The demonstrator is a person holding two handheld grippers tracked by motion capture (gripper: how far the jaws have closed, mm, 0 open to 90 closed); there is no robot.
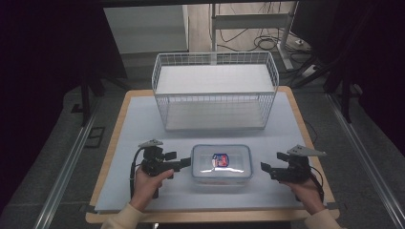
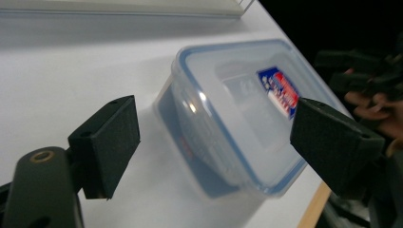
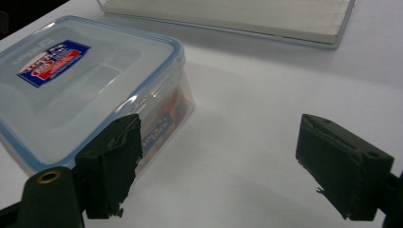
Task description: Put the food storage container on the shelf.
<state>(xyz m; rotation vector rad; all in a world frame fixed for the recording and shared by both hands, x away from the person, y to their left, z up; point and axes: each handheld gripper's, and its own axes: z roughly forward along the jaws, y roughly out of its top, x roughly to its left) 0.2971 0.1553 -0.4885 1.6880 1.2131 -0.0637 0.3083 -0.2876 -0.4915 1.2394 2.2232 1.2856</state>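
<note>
Ideally, both grippers, left [image 1: 185,163] and right [image 1: 265,168], close level on the box's [image 1: 221,163] 2 short ends. Both sets of jaws gape, holding nothing.

A clear plastic container [image 1: 222,162] has a translucent lid edged with a blue seal and bears a label [image 1: 219,159] in blue, red and white. It rests on a pale bluish-white mat [image 1: 138,124] covering a light wooden counter [image 1: 298,114], near a white wire basket [image 1: 215,90] with a fine grid pattern. Both the left tool [image 1: 184,163] and the right tool [image 1: 266,169] are black with grey top plates, held by hands in cream sleeves [image 1: 126,217].
</note>
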